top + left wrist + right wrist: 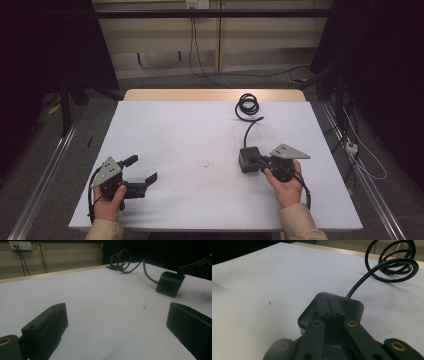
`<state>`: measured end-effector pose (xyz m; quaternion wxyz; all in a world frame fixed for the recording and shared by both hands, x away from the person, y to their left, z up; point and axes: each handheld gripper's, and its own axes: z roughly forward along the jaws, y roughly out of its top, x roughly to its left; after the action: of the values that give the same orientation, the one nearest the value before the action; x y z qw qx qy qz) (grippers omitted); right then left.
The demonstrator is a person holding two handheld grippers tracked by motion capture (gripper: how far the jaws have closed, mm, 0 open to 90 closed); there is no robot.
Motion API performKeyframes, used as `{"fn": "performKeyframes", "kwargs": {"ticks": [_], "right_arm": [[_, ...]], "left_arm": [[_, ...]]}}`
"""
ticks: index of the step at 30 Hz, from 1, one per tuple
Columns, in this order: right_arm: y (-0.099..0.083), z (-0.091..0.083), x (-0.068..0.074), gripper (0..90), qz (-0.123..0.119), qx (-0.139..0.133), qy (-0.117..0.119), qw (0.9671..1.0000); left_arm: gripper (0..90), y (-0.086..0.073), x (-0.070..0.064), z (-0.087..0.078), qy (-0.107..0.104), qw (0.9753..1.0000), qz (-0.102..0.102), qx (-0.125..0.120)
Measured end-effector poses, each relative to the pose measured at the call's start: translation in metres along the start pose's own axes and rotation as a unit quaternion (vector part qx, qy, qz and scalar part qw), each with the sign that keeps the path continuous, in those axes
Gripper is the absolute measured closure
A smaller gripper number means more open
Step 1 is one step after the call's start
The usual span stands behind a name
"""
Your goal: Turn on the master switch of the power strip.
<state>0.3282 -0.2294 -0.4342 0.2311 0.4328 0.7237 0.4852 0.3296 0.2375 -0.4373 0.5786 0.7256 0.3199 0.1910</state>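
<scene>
High view: left gripper (142, 171) rests on the white table (200, 130), jaws spread wide and empty; right gripper (256, 161) has its jaws pressed together over the black box (248, 159), whose cable (247, 106) coils toward the far edge

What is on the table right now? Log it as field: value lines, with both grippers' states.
surface: white table, wooden strip along the far edge
object: black power adapter, right of centre
cable: black cord running from the adapter to a coil near the far edge
left gripper: jaws wide open, holding nothing
right gripper: jaws together over the adapter's top; grip unclear
marks: small dark specks mid-table
</scene>
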Motion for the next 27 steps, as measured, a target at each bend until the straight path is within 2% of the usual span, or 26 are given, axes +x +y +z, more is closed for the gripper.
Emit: {"fn": "performKeyframes", "kwargs": {"ticks": [27], "right_arm": [[-0.0013, 0.0, -0.0004, 90.0, 0.0, -0.002, 0.001, 1.0]], "left_arm": [[3.3, -0.0008, -0.0008, 0.001, -0.001, 1.0, 0.0, 0.001]]}}
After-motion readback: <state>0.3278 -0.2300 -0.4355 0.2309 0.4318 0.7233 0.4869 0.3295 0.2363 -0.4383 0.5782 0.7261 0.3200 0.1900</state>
